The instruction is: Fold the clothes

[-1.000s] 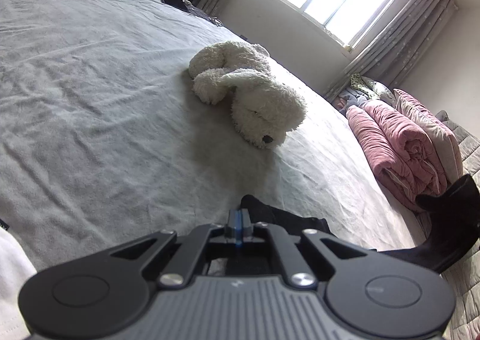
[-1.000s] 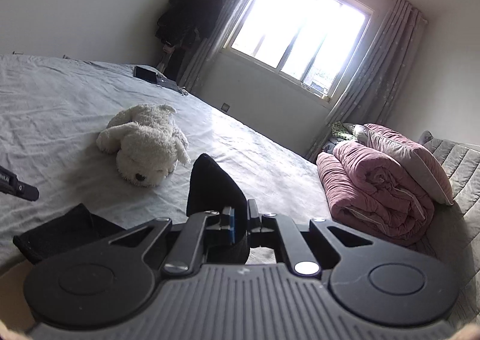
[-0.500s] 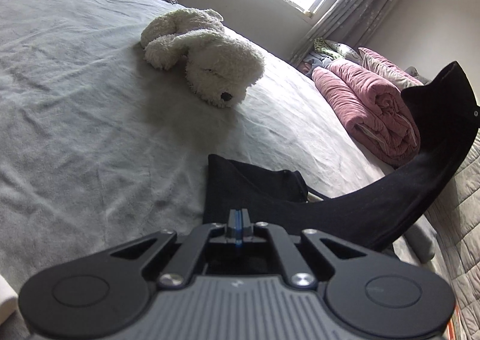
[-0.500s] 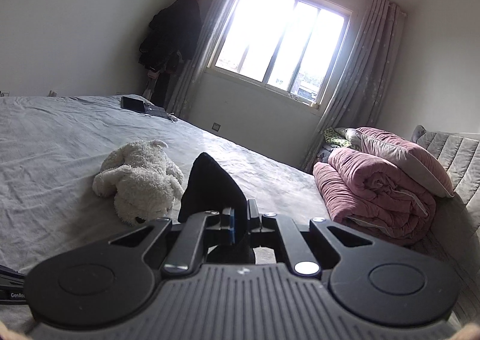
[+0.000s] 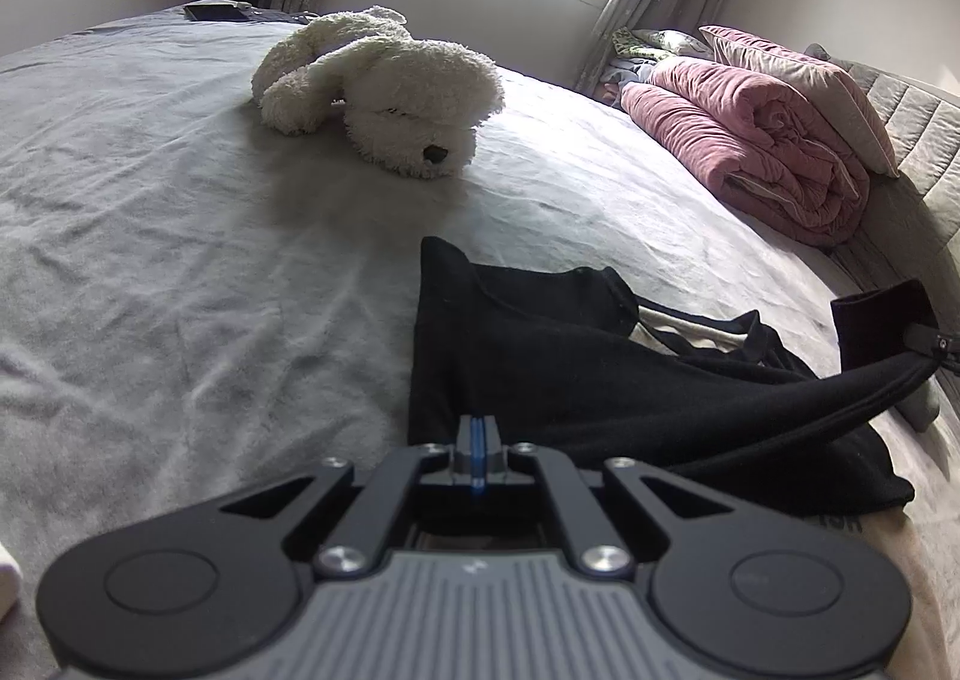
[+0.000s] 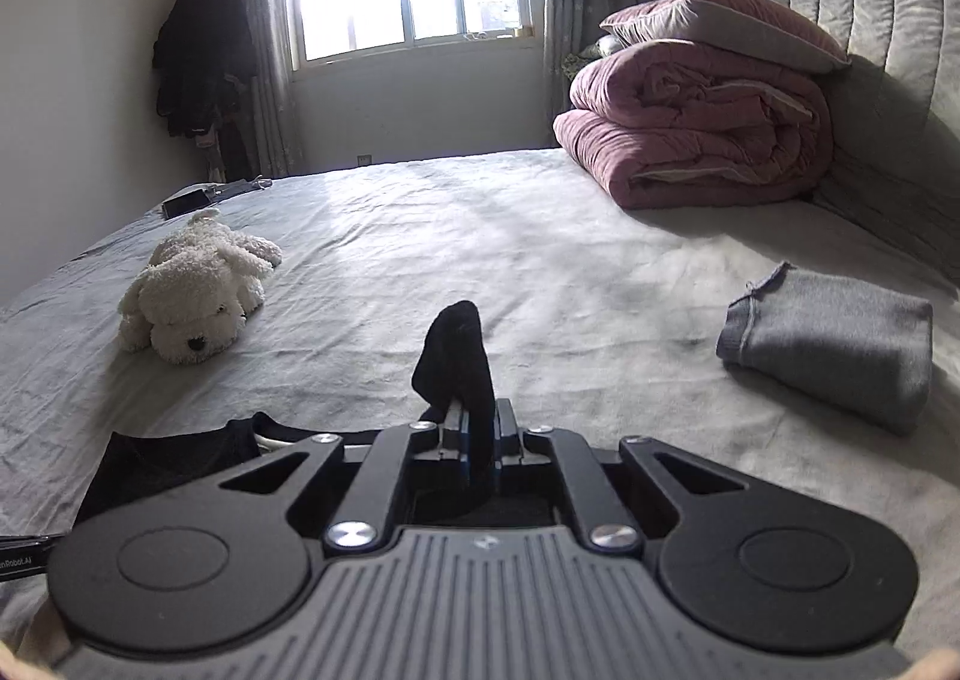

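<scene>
A black garment (image 5: 570,368) lies spread on the grey bed sheet (image 5: 180,200), with a white strip showing at its neck opening. My left gripper (image 5: 477,449) is shut at the garment's near edge, pads pressed together on the cloth. A stretched corner of the garment runs right to my right gripper (image 5: 930,341), low over the bed. In the right wrist view, my right gripper (image 6: 477,440) is shut on the black garment (image 6: 168,458), and a tuft of it sticks up between the fingers.
A white plush dog (image 5: 396,86) lies beyond the garment. A rolled pink quilt (image 6: 696,140) and a pillow sit against the padded headboard (image 6: 900,20). A folded grey garment (image 6: 834,344) lies at the right. A phone (image 6: 186,202) rests near the far edge.
The right gripper has come down and out to the right with its corner, drawing the black garment out flatter across the bed. Both views have swung; the left gripper stays shut at the near edge.
</scene>
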The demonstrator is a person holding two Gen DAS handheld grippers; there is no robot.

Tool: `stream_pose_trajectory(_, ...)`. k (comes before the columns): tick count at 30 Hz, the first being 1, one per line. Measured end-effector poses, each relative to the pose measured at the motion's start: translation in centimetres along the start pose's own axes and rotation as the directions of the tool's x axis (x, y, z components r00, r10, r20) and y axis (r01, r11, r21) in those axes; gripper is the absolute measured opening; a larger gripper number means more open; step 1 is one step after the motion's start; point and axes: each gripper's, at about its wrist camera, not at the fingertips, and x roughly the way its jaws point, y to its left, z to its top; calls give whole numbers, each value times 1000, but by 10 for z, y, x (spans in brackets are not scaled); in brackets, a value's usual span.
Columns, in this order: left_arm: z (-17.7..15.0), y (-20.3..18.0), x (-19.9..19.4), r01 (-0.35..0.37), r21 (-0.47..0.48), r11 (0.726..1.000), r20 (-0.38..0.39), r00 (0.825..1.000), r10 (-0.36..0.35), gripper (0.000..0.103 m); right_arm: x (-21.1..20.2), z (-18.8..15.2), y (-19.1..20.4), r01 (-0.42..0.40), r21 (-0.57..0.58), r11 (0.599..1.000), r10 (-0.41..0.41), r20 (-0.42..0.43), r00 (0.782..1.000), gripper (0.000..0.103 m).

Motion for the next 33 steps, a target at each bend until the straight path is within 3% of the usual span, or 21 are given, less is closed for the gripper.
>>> stream_pose_trajectory(7, 2, -4, -2, -3, 34, 999, -28, 1000, 4, 0, 4, -34, -46, 52, 118, 992, -34, -156, 987, 6)
stream_pose_trajectory(13, 17, -5, -10, 16, 88, 996, -147, 989, -3, 1, -11, -34, -61, 86, 96, 992, -67, -189, 980, 26)
stream_pose_trajectory(14, 20, -3, -12, 25, 75, 997, -170, 985, -12, 2, -13, -32, -64, 83, 96, 992, -64, -184, 981, 30)
stream_pose_trajectory(18, 34, 10, -21, 56, -14, 998, -227, 972, -58, 7, -8, -21, -71, 37, 121, 992, -17, -162, 987, 30)
stream_pose_trajectory(22, 44, 22, -33, 30, -89, 996, -210, 976, -48, 21, 5, -14, -69, -25, 132, 991, 46, -156, 987, 39)
stream_pose_trajectory(25, 54, 25, -34, 21, -125, 992, -110, 993, -35, 34, 18, -12, -65, -62, 142, 988, 84, -151, 985, 39)
stream_pose_trajectory(28, 53, 26, -15, 17, -143, 990, -23, 1000, -21, 34, 30, -14, -63, -60, 127, 990, 78, -137, 988, 39)
stream_pose_trajectory(30, 51, 28, 2, -14, -152, 988, -7, 1000, 13, 34, 37, -18, -64, -62, 118, 991, 78, -134, 988, 39)
stream_pose_trajectory(33, 47, 32, 21, -1, -197, 980, 8, 1000, 2, 32, 46, -23, -66, -72, 110, 991, 86, -131, 988, 39)
